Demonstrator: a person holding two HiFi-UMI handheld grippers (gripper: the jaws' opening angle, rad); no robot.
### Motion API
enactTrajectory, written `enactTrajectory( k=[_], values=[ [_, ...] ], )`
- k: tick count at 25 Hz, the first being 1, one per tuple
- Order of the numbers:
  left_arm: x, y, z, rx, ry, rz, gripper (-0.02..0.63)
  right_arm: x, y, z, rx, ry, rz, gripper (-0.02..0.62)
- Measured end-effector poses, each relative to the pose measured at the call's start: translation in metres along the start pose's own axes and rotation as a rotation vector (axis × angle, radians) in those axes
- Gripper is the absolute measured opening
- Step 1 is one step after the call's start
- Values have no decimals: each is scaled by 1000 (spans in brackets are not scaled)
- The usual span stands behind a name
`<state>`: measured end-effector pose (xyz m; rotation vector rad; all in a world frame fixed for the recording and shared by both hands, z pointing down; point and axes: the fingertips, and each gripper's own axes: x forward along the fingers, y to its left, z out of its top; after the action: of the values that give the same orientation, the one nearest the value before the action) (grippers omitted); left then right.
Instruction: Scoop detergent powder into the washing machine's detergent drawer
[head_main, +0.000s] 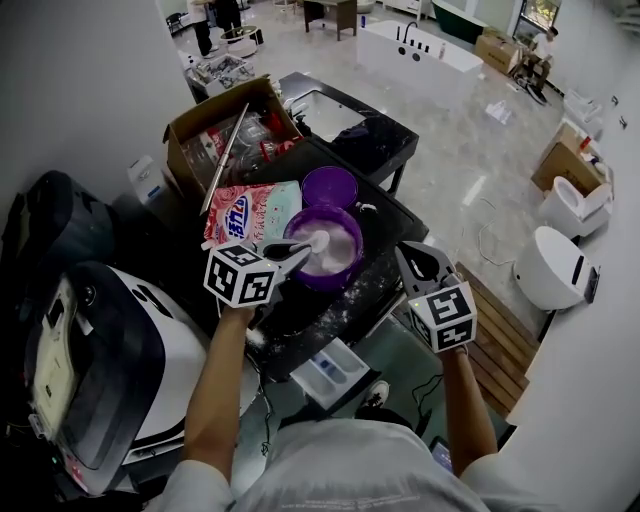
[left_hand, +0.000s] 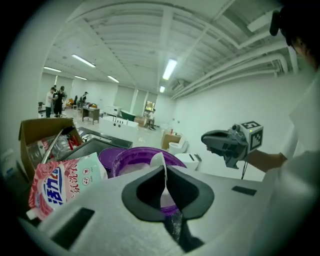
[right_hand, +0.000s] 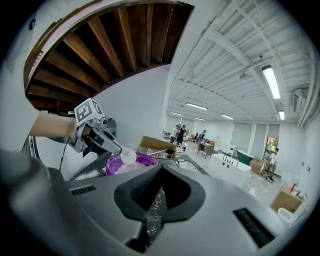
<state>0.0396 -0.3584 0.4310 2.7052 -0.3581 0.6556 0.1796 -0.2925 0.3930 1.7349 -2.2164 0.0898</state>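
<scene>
Head view: left gripper (head_main: 298, 254) clamped on white scoop (head_main: 318, 240), scoop end over powder in purple bowl (head_main: 350, 268) on black table (head_main: 330, 310). Right gripper (head_main: 410, 254) just right of bowl, apart from it. Detergent bag (head_main: 250, 210) lies left of bowl. Detergent drawer (head_main: 330, 370) open below table's near edge.

Left gripper view: jaws pressed onto thin scoop handle, bowl right behind.

Right gripper view: jaws closed together, nothing between. Scoop raised over bowl rim.
</scene>
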Motion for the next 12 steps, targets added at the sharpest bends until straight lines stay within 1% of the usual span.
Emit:
enactTrajectory(
  k=[2, 7, 10, 12],
  values=[
    [-7, 5, 5, -36, -58, 20, 15, 1, 4, 3, -11, -2, 2, 5],
    [-27, 14, 18, -55, -155, 79, 15, 3, 11, 20, -41, -29, -8, 5],
    [-39, 16, 27, -84, -217, 91, 15, 5, 16, 34, -54, -53, -14, 5],
    [-48, 15, 32, -114, -261, 80, 15, 8, 20, 42, -63, -65, -17, 5]
  ],
)
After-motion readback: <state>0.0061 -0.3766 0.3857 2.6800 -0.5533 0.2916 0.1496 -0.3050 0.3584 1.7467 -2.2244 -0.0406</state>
